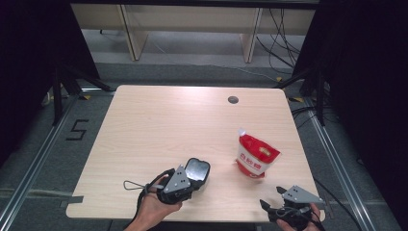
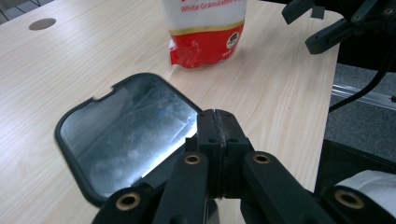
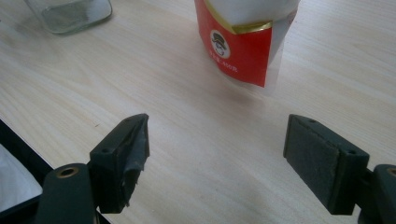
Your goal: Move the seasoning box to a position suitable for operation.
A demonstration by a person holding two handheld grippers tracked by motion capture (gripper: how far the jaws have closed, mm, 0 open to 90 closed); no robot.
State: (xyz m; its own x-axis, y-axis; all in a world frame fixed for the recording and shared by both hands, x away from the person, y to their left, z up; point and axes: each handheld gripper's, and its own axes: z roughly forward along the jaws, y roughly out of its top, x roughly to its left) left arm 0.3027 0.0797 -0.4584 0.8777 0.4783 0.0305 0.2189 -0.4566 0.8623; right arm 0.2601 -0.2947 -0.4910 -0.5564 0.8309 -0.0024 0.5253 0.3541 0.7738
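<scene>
Black-rimmed clear container (image 1: 197,171) lies on the wooden table (image 1: 159,125) near its front edge, about 6 o'clock from centre. Left gripper (image 1: 191,182) sits at the container's 7 o'clock; its jaws are pressed together, and in the left gripper view (image 2: 216,116) they meet at the rim, though whether they pinch it I cannot tell. Red-and-white sugar pouch (image 1: 255,157) stands at the container's 3 o'clock, well apart. Right gripper (image 1: 272,198) at the pouch's 5 o'clock, jaws spread wide, nothing between them (image 3: 217,140).
</scene>
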